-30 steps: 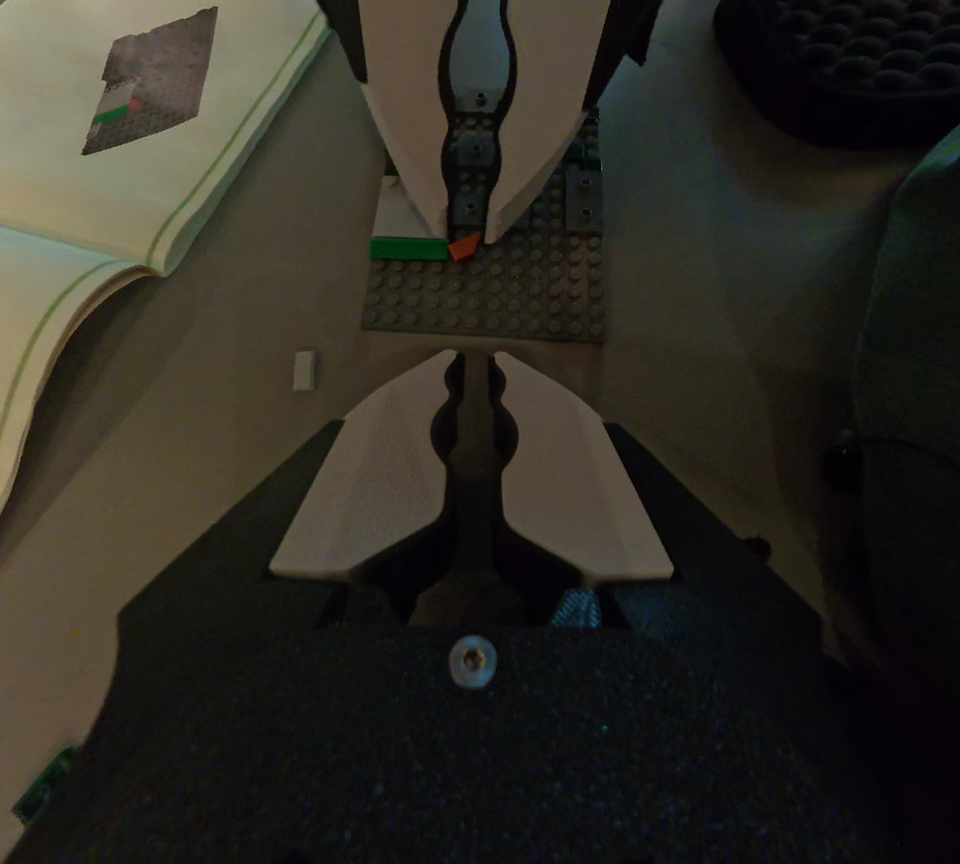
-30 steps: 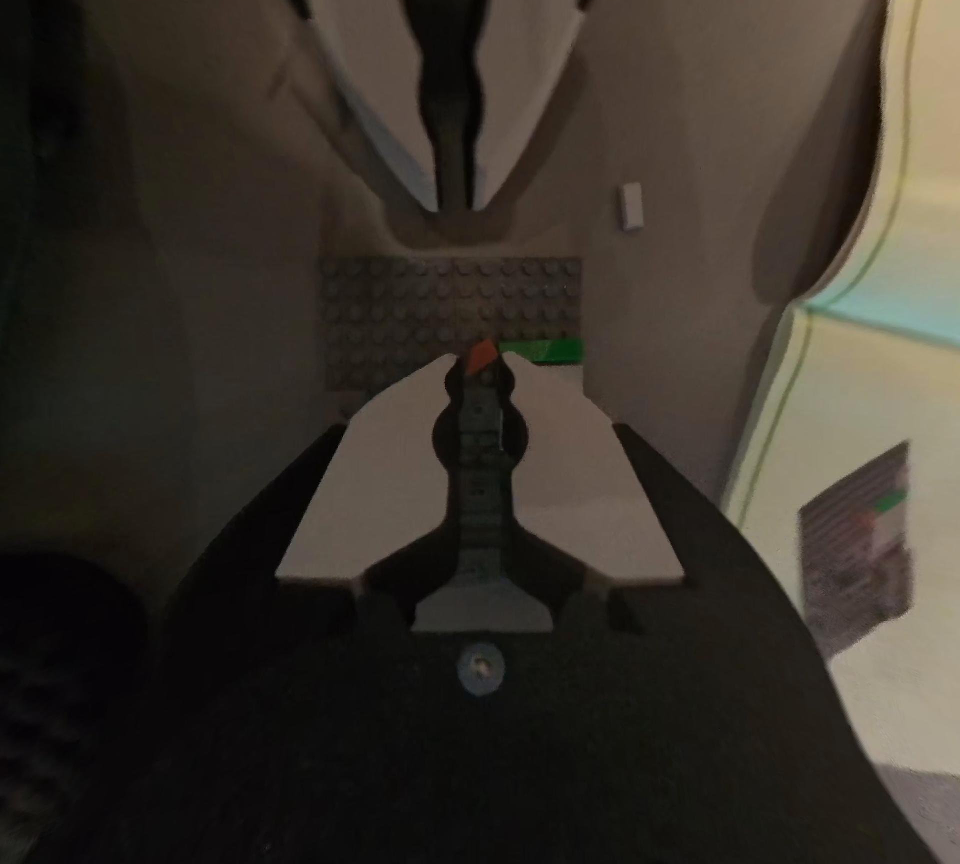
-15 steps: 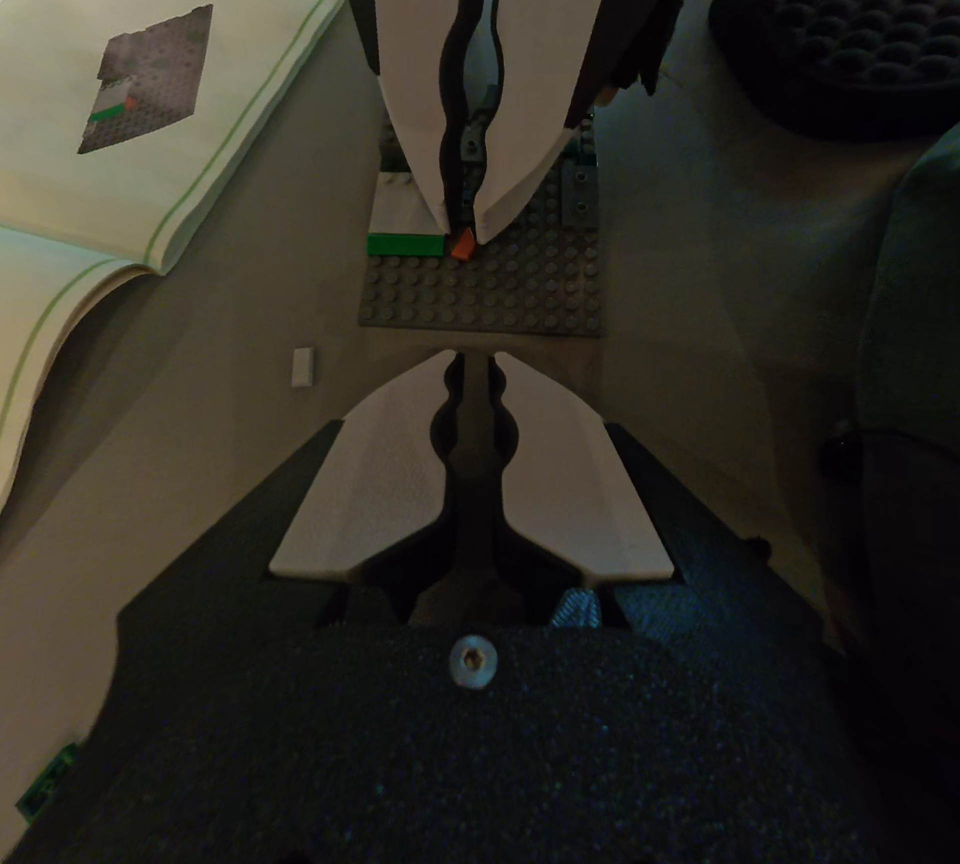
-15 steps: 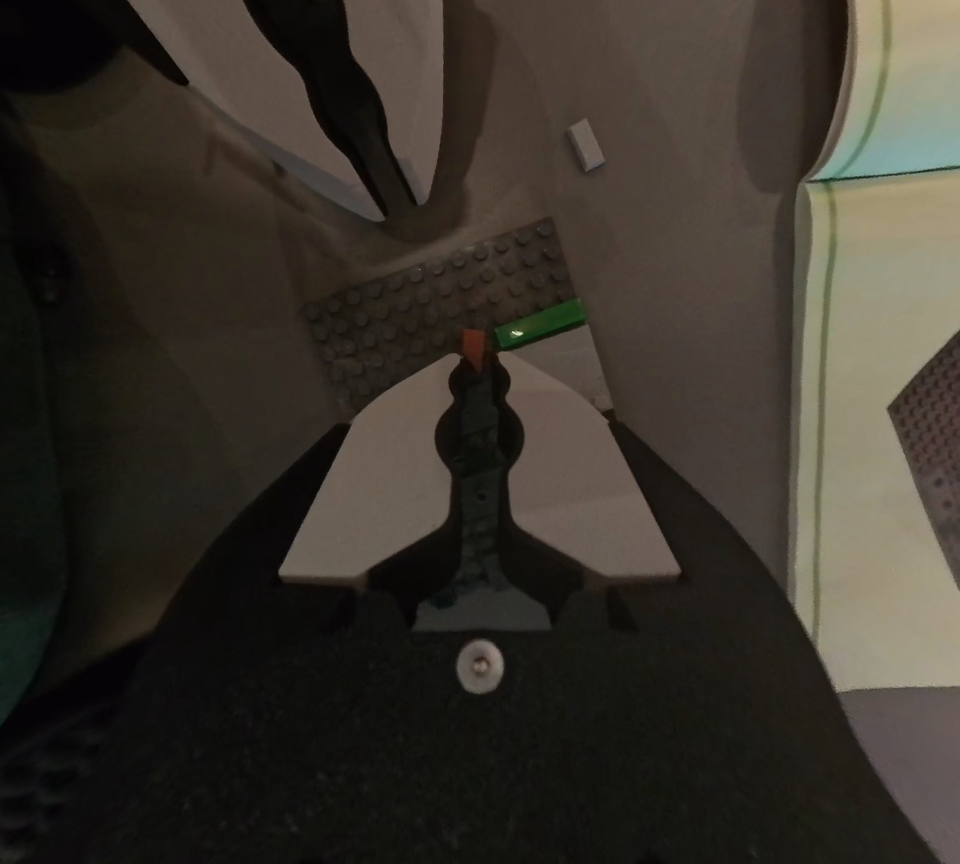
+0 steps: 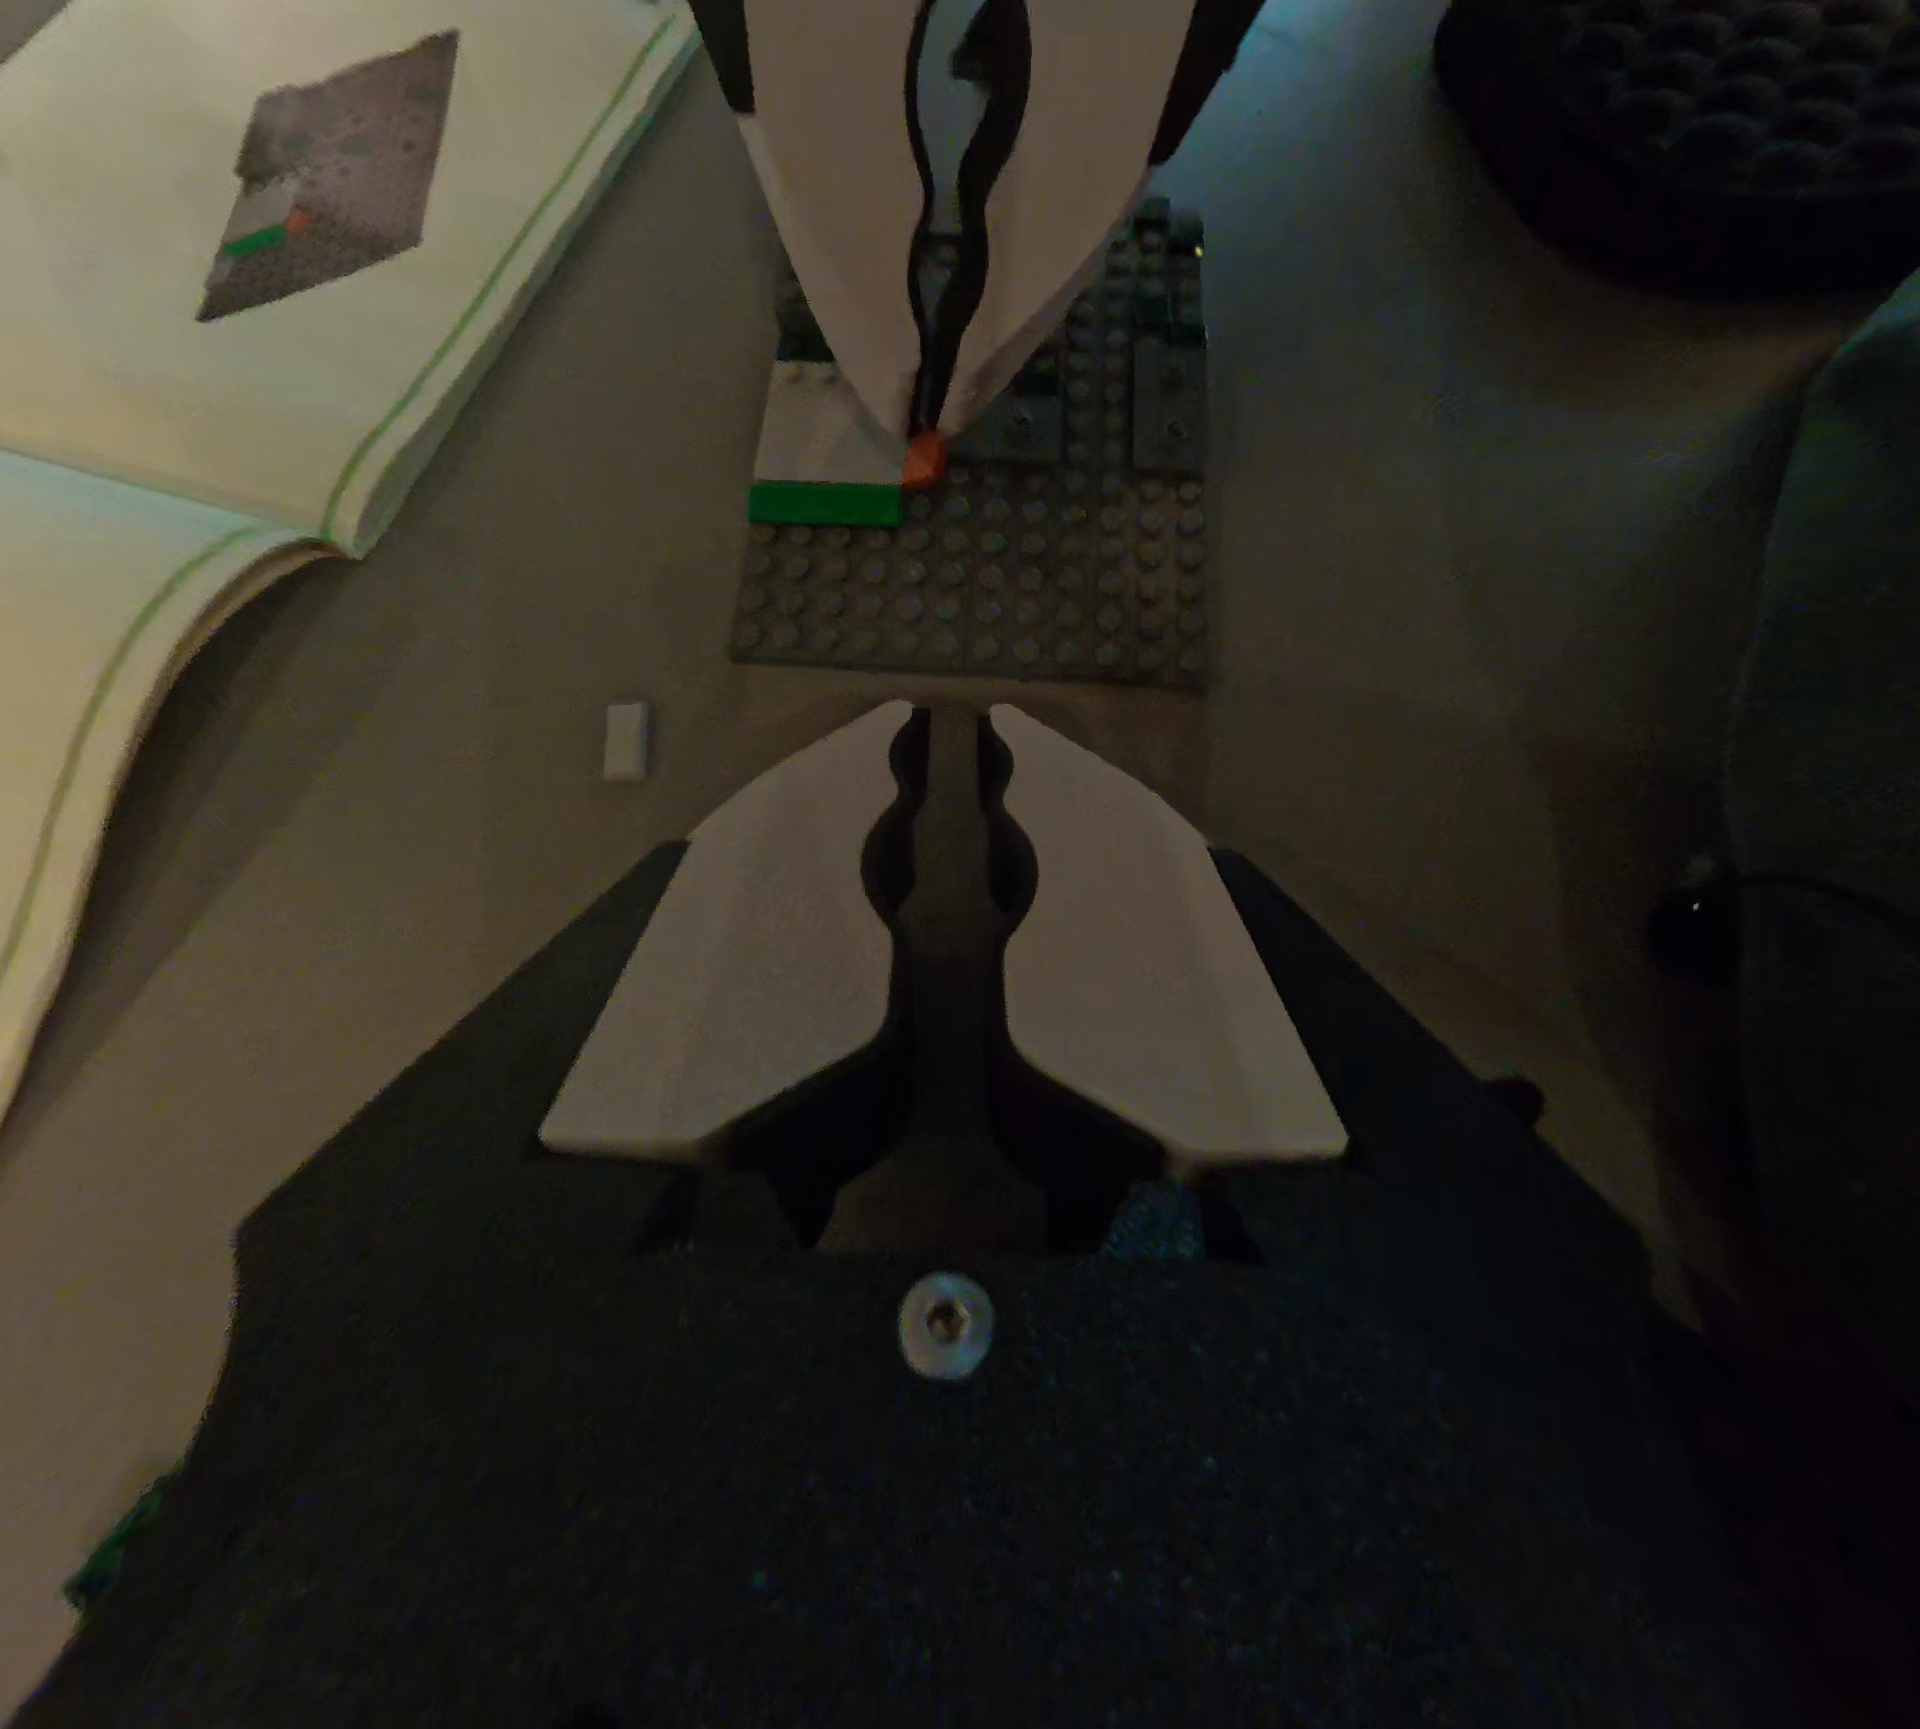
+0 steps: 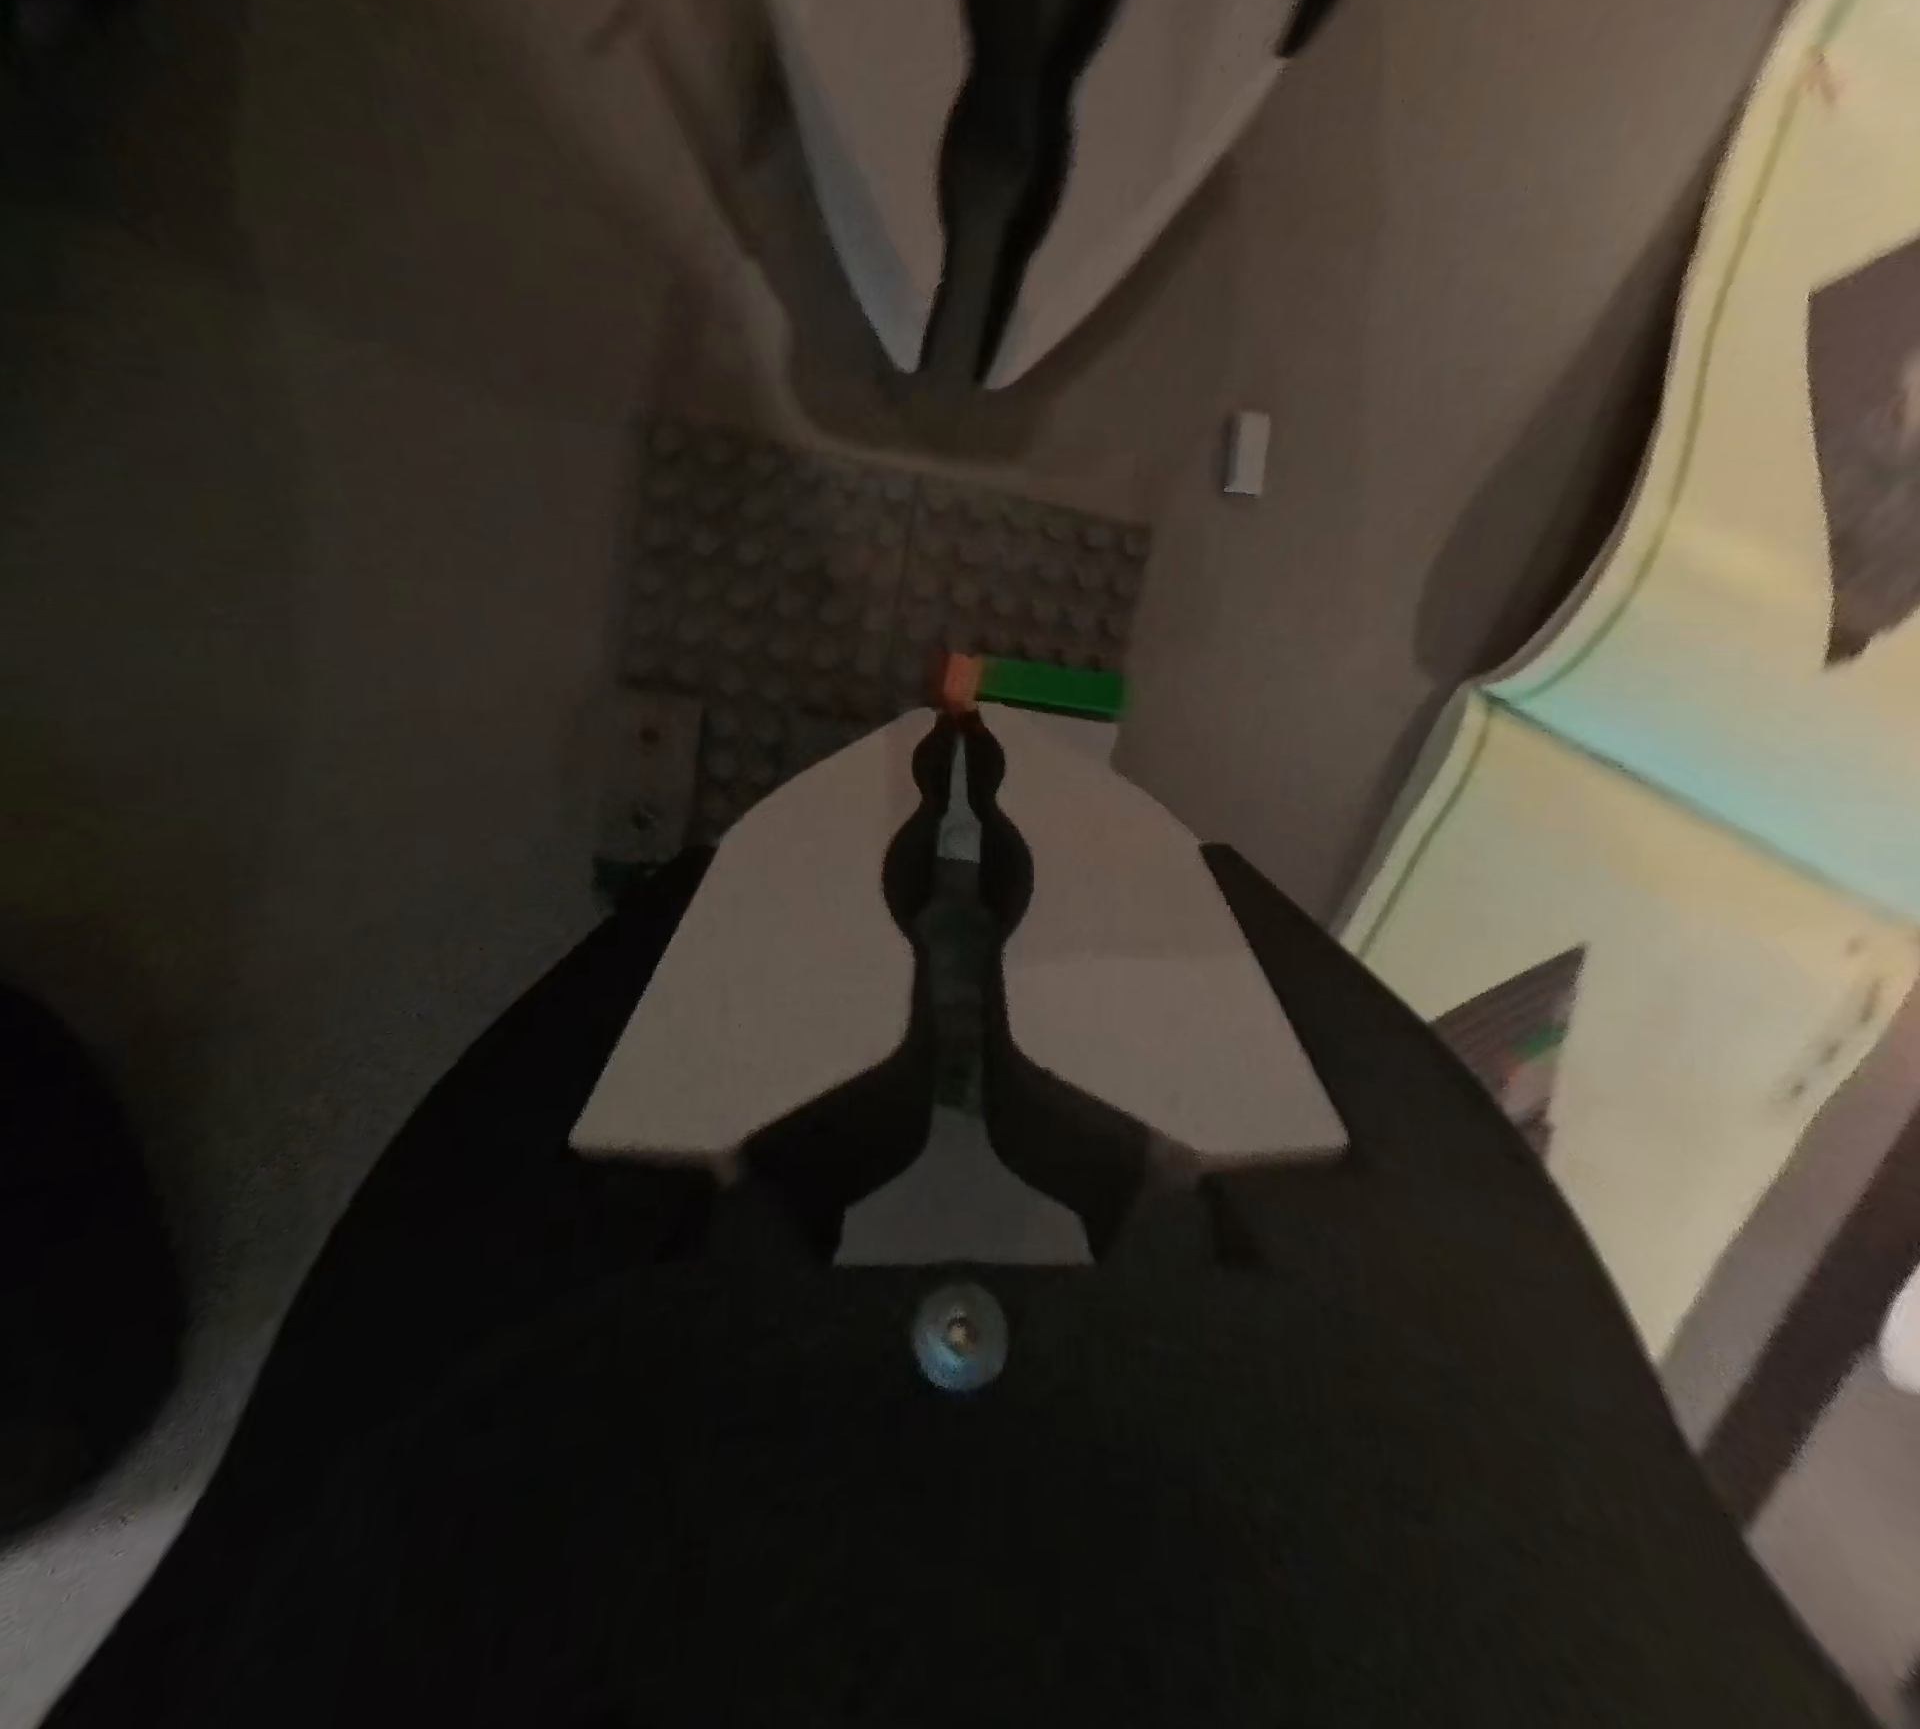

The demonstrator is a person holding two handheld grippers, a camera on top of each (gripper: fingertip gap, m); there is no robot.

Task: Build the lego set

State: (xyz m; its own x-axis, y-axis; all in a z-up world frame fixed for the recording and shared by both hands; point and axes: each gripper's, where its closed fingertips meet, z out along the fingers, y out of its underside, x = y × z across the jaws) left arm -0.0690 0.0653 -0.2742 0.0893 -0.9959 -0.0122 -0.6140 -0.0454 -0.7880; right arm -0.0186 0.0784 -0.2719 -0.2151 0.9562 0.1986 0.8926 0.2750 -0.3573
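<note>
- Dim grey tabletop [image 5: 436,848], open instruction booklet [image 5: 208,245] off to one side, dark dimpled cushion [image 5: 1704,69] on the other, small white tile [image 5: 627,741] lying loose near the plate.
- Grey studded baseplate [image 5: 977,599] sat flat between the two tongs; green bar [image 5: 826,503] already on it at one edge, white piece [image 5: 810,432] just behind the bar.
- Right gripper [image 5: 928,422] pointed down at the plate, tips pinched on a small orange piece [image 5: 923,461], which touched the end of the green bar.
- Right wrist view was blurred, but the orange piece [image 6: 961,680] showed right at the tips with the green bar [image 6: 1051,695] beside it. Whether it was seated on studs: cannot tell.
- Left gripper [image 5: 951,713] hovered at the near edge of the plate, tips nearly together, nothing between them, no clear contact with the plate.
- Step in hand, judged: placing the orange piece next to the green bar, matching the booklet's picture.
- Next move likely needs a straight press down onto the studs, then letting go without dragging it sideways; the left tongs could brace the plate edge so it doesn't slide or tip.
- Risk: the tiny piece could sit skewed or pop off on release.
</note>
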